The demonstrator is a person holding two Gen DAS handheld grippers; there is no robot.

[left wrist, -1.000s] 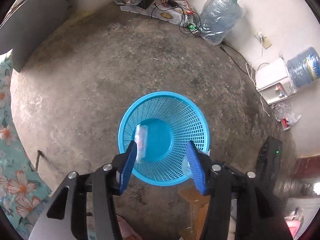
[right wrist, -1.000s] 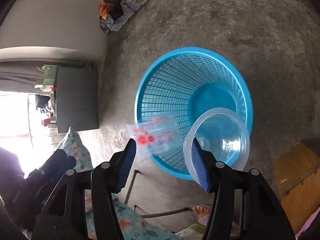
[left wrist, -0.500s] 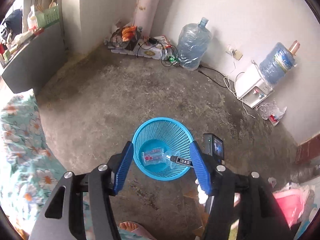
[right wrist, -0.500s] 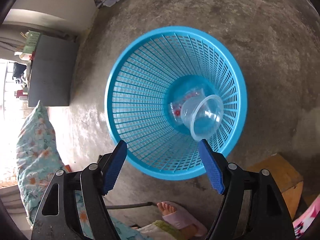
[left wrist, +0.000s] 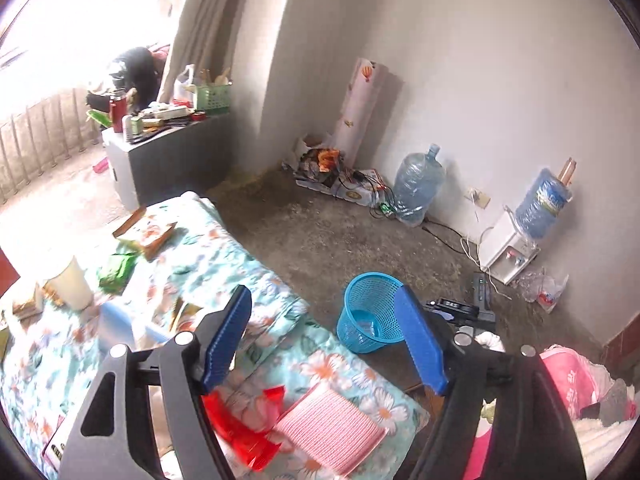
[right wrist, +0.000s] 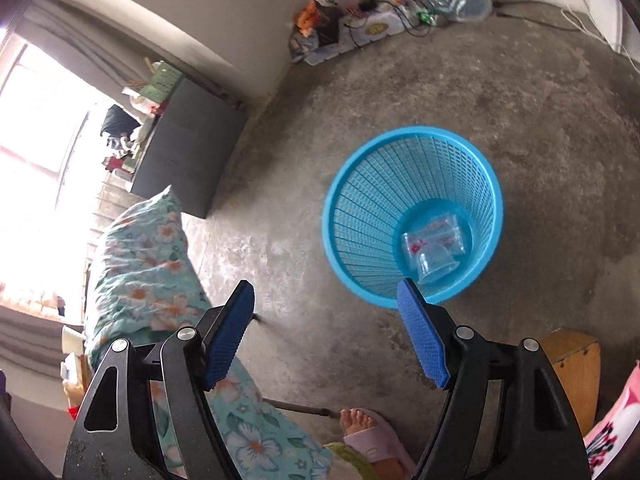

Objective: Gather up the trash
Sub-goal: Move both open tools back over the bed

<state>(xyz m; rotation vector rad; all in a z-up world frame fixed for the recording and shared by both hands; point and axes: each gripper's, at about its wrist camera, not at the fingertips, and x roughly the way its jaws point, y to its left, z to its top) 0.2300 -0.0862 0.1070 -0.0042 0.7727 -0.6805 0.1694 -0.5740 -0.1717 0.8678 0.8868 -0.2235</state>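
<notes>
Daylight from the window [left wrist: 60, 20] blows out each view's upper left; fisheye bends the edges, and near bedding [left wrist: 192, 280] is blurred.

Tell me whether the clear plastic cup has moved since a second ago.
Yes. The clear plastic cup left the right gripper and now lies at the bottom of the blue basket, beside the clear wrapper.

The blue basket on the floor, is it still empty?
No. In the right wrist view the blue basket holds a clear plastic cup and a clear wrapper with red print at its bottom.
</notes>
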